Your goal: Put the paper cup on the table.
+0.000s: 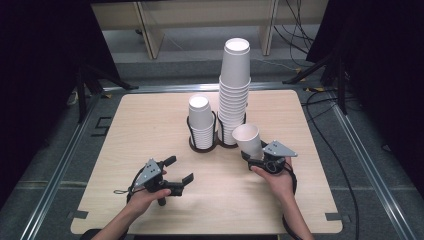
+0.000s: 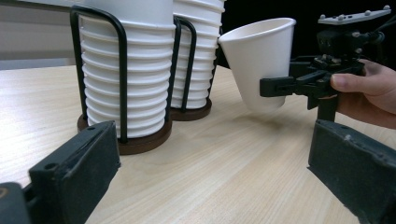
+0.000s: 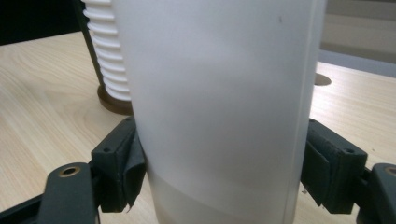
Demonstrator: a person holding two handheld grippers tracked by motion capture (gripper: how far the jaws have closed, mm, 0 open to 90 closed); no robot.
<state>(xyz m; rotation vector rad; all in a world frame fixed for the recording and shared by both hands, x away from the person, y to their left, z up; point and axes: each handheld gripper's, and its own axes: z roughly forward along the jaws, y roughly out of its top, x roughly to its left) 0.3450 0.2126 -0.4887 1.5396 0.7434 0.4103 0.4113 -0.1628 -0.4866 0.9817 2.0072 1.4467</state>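
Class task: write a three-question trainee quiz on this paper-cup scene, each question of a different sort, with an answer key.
1. True or false: the right gripper is shut on a single paper cup.
2. Which is taller, the left cup stack or the right cup stack?
3. The left gripper is: A) holding a cup, B) open with nothing between its jaws, C) gripping the black wire cup holder.

Key: 1 true; 2 the right cup stack; 3 B.

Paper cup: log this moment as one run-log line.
right tongs: shut on paper cup, tilted, off table | left tongs: open, empty | two cup stacks in holders
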